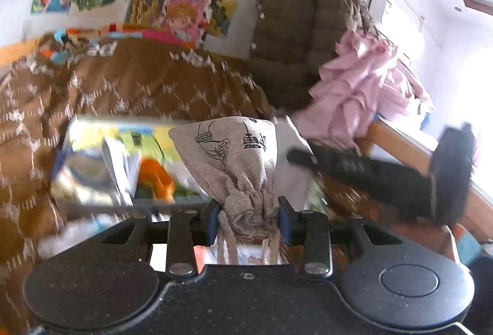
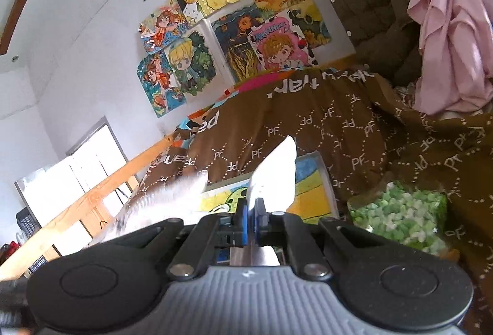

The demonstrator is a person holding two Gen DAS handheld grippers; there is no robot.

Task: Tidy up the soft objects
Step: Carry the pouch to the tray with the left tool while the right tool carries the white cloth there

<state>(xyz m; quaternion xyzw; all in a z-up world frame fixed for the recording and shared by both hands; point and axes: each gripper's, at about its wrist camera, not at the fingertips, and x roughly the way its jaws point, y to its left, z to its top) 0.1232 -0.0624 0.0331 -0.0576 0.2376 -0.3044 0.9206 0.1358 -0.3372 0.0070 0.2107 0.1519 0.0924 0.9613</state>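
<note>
The left gripper (image 1: 249, 221) is clenched on the gathered neck of a beige linen drawstring pouch (image 1: 232, 162), its blue pads pressing the bunched cloth from both sides. The pouch's cords hang down behind the jaws, and its printed body rises forward, away from the fingers. Just beyond the pouch lies a clear plastic box (image 1: 101, 162) with colourful printed contents, blurred by motion. To the right of the pouch, the black body of the other tool crosses the view.

The right gripper (image 2: 252, 222) is pinched tight on a thin white sheet-like piece (image 2: 274, 178), which stands upright from between the pads; whether it is cloth or paper cannot be told. Right of that piece, a bag of green and white pellets (image 2: 400, 215) rests on the brown patterned blanket (image 2: 339, 131).

Farther than the pouch, the same blanket spreads over the bed, and a quilted olive jacket (image 1: 305, 27) hangs behind it with a pink garment (image 1: 363, 82) draped beside it. Children's drawings (image 2: 234, 36) cover the wall farthest back.
</note>
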